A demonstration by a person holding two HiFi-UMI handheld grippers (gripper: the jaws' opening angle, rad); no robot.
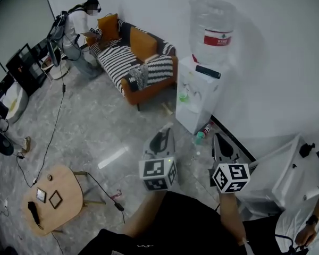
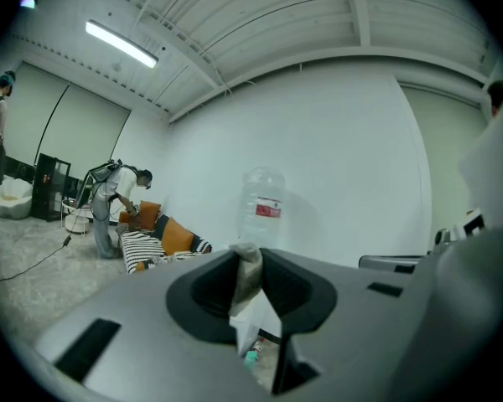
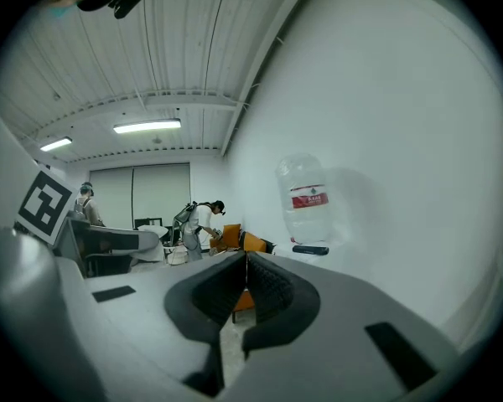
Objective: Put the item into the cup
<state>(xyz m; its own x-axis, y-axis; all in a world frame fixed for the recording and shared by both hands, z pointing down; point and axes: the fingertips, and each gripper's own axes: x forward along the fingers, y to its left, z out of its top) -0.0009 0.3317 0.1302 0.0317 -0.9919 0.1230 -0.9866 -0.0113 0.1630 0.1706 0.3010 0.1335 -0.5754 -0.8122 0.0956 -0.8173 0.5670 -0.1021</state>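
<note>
**Gripper state.** The left hand-held gripper is closed to a narrow opening on the item. This is a pale grey, crumpled strip that stands upright between the two pads and shows just above them. The right hand-held gripper has its jaws brought together with nothing between them. Both are held up in front of the person and point across the room toward the water dispenser against the white wall.

**Location of task objects.** The item is off every surface and is carried only by the left pads. No cup can be identified in any view. The small wooden desk at lower left carries a few dark, flat things, and none of them reads as a cup.

**Handling properties (assessed).**
- The item appears soft and very light, like tissue or thin cloth.
- It will fold and sag rather than hold its shape.
- Breakage is not a concern.
- The pinch sits on its middle, so the ends hang free.
- A soft piece of this kind may cling to a pad on release.
- Lower the free end inside the cup rim before the jaws part.
- Use the right hand-held gripper to steady the cup if it is light.
</note>
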